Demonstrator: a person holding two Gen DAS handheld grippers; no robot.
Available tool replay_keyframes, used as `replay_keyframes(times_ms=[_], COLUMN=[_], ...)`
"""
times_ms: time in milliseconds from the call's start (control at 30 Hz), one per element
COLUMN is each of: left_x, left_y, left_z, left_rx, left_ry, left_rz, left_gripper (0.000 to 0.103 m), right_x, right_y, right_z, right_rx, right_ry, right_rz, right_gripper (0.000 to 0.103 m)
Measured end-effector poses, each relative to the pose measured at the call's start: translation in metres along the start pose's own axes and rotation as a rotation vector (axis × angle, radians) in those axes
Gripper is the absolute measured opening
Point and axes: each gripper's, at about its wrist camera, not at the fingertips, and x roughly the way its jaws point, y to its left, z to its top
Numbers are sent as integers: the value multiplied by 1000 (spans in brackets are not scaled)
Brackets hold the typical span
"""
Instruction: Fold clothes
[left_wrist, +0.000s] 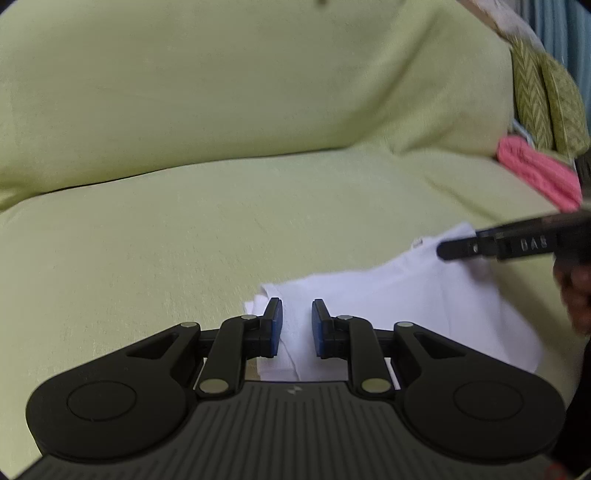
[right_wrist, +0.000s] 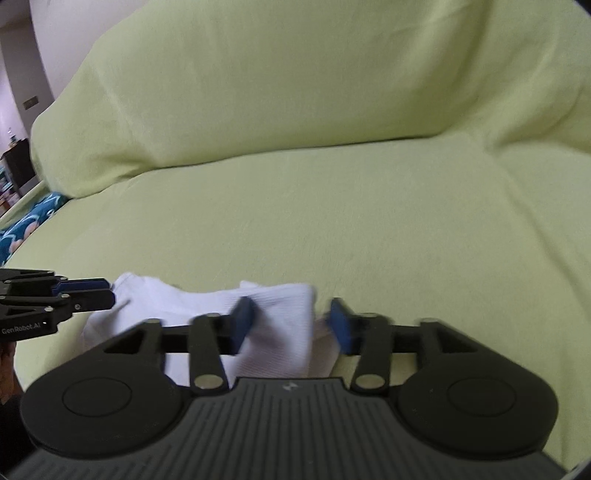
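White garment (left_wrist: 424, 295) — near edge hidden under hand-held gripper (left_wrist: 297, 326).

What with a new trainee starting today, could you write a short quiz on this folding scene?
1. True or false: the white garment lies on a green-covered sofa.
2. The cloth item at the sofa's right end in the left wrist view is: A pink, B black, C orange.
3. Is the left gripper clamped on the garment?
Key: 1 true; 2 A; 3 no, its jaws stand apart with cloth between them.
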Motion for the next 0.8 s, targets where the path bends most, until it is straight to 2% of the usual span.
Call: replay_keyframes(times_ms=[67, 100, 167, 300, 400, 467, 533, 800], left_x=[3, 4, 5, 10, 12, 12, 11, -18], left_y=[-4, -5, -6, -11, -16, -17, -15, -12], left_z=[-3, -5, -5, -4, -3, -4, -3, -1], left_rx=[27, 30, 36, 55, 87, 84, 63, -12], left_ry=[6, 7, 8, 16, 22, 20, 22, -22], left_rz=[14, 16, 22, 35, 58, 59, 52, 67], left_gripper=[23, 23, 23, 23, 23, 23, 23, 23], right_x=[-6, -12, -24, -15, 1, 2, -1, -58], right_y=[10, 16, 24, 6, -10, -17, -18, -18], right_z=[-1, -1, -1, -5, -7, -5, -4, -11], right_rx=[-48, -79, -117, -29, 71, 130, 133, 170], right_ry=[-20, -34, -64, -29, 21, 14, -3, -137], right_rz=[10, 14, -3, -51, -47, -33, -59, -98], right_gripper=[20, 12, 12, 10, 17, 22, 34, 36])
